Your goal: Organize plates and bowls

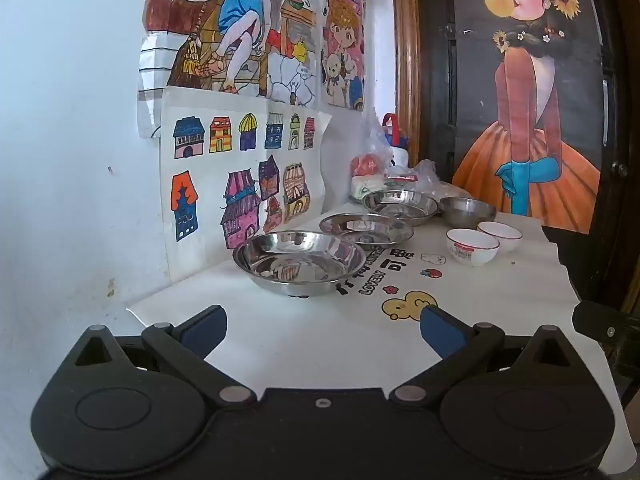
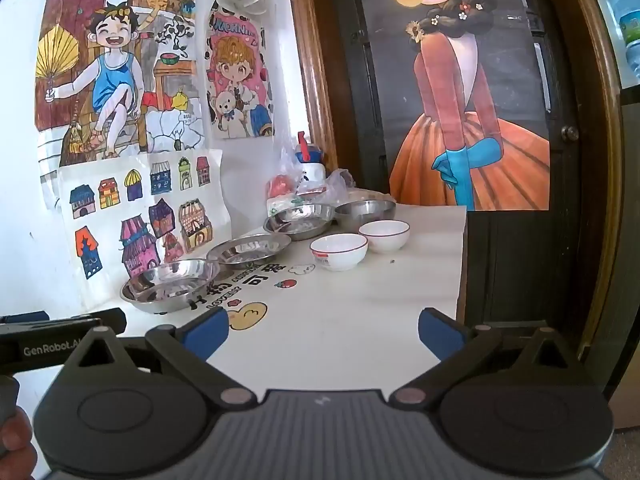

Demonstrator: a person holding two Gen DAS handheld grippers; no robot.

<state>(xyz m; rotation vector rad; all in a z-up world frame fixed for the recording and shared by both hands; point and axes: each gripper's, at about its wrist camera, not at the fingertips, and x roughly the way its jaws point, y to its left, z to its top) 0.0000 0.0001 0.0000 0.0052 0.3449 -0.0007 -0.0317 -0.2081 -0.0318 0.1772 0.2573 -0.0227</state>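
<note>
Both the left gripper (image 1: 323, 330) and right gripper (image 2: 323, 332) hang spread wide and empty over the table (image 1: 320, 344), steel plates (image 1: 299, 261) near twelve o'clock, white bowls (image 2: 339, 251) perhaps one o'clock.

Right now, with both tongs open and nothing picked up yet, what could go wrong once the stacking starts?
1. The nearest steel plate is shiny, shallow and thin-rimmed; the left tongs may slip off its rim.
2. The two white bowls sit nearly touching; the right tongs closing on one could knock the other.
3. The white bowls are near the table's door-side edge; a shove could send one off.
</note>
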